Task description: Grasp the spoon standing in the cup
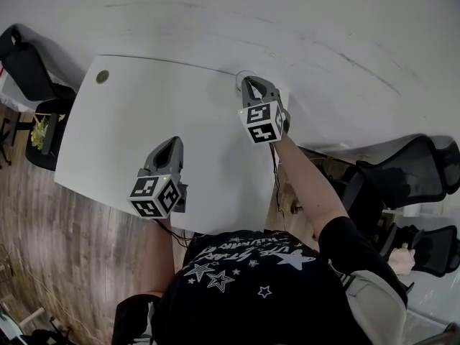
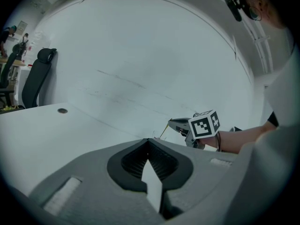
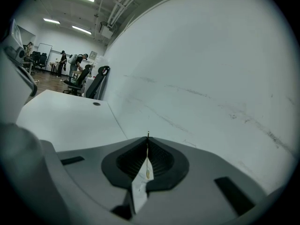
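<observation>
Left gripper (image 2: 148,142) pressed together | right gripper (image 3: 147,138) pinching spoon (image 3: 147,173) | white table (image 1: 115,135) | white wall (image 1: 287,13) | wood floor (image 1: 43,243)

No word or number can be read. The black shirt (image 1: 251,286) has white stars and a row of white letters, too bent to read. The cube (image 1: 154,196) on the left gripper (image 1: 171,142) and the cube (image 1: 263,123) on the right gripper (image 1: 246,83) show only black-and-white squares.

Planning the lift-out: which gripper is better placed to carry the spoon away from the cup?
Right. The right gripper is already shut on the spoon, just over the cup. The left gripper is shut on nothing, well short of the cup.
</observation>
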`<state>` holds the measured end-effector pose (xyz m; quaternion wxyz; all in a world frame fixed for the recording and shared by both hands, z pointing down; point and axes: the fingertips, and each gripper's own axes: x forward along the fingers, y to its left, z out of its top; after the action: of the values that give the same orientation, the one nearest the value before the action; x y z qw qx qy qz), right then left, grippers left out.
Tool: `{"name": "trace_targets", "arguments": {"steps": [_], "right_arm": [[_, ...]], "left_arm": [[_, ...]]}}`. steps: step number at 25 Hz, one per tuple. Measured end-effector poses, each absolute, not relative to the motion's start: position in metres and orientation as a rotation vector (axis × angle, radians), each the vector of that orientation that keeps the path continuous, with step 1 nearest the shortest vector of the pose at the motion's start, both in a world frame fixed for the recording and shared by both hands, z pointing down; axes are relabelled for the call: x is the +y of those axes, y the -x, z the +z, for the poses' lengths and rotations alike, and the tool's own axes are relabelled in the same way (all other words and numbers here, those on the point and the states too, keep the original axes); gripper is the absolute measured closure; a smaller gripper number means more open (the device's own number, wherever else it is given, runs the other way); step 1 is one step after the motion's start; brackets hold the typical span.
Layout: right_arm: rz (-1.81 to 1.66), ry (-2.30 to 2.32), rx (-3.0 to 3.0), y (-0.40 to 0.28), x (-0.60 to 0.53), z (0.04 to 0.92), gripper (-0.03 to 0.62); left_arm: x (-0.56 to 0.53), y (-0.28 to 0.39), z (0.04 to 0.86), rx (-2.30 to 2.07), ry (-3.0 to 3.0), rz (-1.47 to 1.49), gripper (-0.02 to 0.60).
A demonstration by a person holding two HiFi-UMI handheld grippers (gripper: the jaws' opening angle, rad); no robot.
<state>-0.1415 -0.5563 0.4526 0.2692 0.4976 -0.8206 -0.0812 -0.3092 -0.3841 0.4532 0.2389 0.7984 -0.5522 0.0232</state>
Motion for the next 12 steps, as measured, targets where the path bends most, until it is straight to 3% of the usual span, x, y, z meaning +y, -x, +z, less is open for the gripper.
{"name": "trace_targets", "arguments": {"steps": [12], "right_arm": [[-0.320, -1.437, -2.312, 0.125, -0.520, 0.384, 0.579]], "left_arm": [[-0.351, 0.295, 0.419, -1.572, -2.256, 0.043, 0.574]]}}
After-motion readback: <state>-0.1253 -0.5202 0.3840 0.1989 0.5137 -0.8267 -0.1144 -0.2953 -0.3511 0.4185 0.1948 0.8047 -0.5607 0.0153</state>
